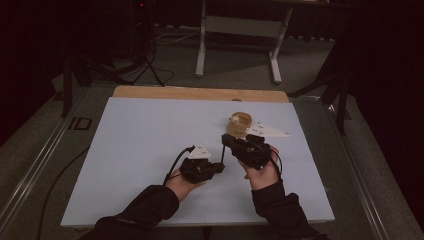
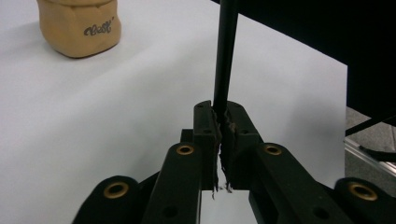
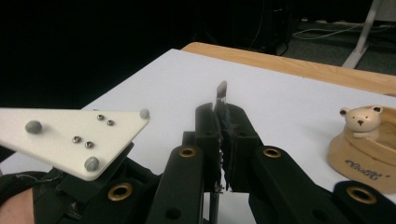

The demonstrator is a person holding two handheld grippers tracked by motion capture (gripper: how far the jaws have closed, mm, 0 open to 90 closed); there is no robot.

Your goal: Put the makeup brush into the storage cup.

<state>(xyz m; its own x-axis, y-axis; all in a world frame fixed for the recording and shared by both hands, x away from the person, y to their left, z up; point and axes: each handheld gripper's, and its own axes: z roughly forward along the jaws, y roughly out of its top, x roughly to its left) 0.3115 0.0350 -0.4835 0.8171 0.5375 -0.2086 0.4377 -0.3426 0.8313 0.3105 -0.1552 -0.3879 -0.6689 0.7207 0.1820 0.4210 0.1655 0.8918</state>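
Observation:
A thin black stick [image 1: 223, 154] stands nearly upright between my two grippers near the middle of the white sheet [image 1: 145, 145]. My left gripper [image 1: 220, 166] is shut on its lower part; in the left gripper view the stick [image 2: 224, 56] rises straight out of the closed jaws [image 2: 223, 119]. My right gripper [image 1: 226, 141] is shut on its upper part, and in the right gripper view a grey slanted tip [image 3: 221, 89] pokes out above those jaws [image 3: 222, 116]. A tan bear-shaped holder [image 1: 240, 124] sits just behind the right gripper.
The holder [image 3: 364, 154] has a small bear figure on its rim and lies right of the right jaws; in the left gripper view it [image 2: 79, 28] stands far left. A wooden table edge [image 1: 200, 93] runs along the back. A metal desk frame [image 1: 240, 25] stands on the floor beyond.

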